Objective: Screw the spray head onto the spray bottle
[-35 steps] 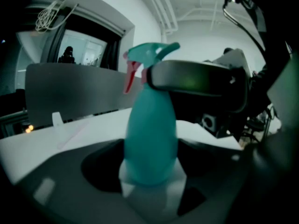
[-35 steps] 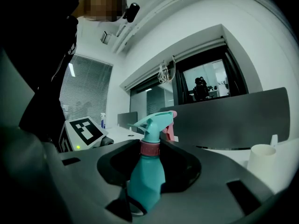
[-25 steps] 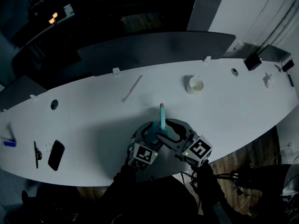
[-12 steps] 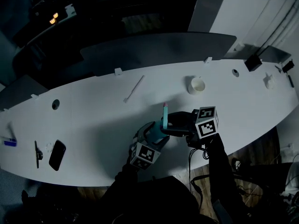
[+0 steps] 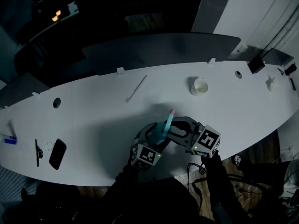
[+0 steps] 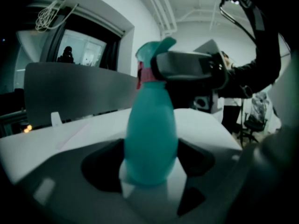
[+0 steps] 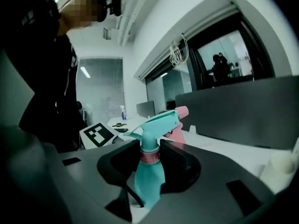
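Observation:
A teal spray bottle (image 5: 160,135) stands tilted near the table's front edge. Its teal spray head (image 7: 156,124), with a pink nozzle tip (image 5: 172,111), sits on the neck above a pink collar (image 7: 149,156). My left gripper (image 5: 153,139) is shut on the bottle's body (image 6: 150,139) low down. My right gripper (image 5: 171,130) reaches in from the right at neck height, and in the left gripper view it shows at the collar (image 6: 148,73). The right gripper (image 7: 150,158) is closing its jaws, with the collar between them and the pads against it.
On the white table (image 5: 93,120) a white cup (image 5: 198,86) stands at the back right and a white stick (image 5: 136,88) lies at the back middle. A black phone (image 5: 58,153) and a pen (image 5: 37,152) lie far left. A grey divider panel (image 5: 159,50) runs behind.
The right gripper swung out to the right and came back low against the bottle's neck. The bottle now leans to the right where it stood upright.

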`<state>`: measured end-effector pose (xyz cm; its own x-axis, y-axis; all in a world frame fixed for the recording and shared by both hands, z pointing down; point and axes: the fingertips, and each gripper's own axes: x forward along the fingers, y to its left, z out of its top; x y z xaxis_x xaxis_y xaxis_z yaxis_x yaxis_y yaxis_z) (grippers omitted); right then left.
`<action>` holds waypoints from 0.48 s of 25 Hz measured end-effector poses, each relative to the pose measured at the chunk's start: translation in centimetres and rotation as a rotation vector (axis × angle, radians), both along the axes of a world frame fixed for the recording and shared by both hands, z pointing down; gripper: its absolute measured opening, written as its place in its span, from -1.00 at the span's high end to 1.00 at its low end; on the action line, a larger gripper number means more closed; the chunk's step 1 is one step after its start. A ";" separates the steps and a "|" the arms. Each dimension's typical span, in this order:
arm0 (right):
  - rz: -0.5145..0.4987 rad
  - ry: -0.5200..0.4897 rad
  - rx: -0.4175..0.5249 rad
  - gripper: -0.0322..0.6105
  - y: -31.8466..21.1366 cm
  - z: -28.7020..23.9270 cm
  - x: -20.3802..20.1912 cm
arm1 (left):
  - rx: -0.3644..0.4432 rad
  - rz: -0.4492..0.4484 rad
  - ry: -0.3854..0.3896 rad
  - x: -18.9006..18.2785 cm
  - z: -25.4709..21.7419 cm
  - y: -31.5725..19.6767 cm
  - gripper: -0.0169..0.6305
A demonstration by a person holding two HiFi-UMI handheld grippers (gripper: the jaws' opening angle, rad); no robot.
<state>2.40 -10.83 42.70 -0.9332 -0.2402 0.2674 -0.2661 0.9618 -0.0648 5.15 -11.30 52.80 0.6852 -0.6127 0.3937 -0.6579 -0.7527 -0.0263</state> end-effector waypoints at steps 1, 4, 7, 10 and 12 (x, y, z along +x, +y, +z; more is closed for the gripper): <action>0.028 0.022 0.068 0.47 0.1 0.0 -0.1 | 0.000 -0.001 0.002 0.0 0.0 0.0 -0.17; 0.125 0.015 0.124 0.47 0.1 -0.1 -0.1 | 0.002 -0.008 0.006 -0.1 0.0 -0.1 -0.17; 0.155 -0.008 0.085 0.47 -0.2 -0.1 0.0 | -0.007 0.003 0.021 0.1 -0.1 -0.2 -0.17; 0.133 -0.017 0.039 0.47 -0.3 0.0 -0.1 | -0.024 0.089 0.053 -0.3 -0.5 0.1 -0.17; 0.108 -0.044 -0.003 0.47 -0.3 0.2 0.2 | -0.012 0.202 0.038 -0.3 -1.1 0.2 -0.21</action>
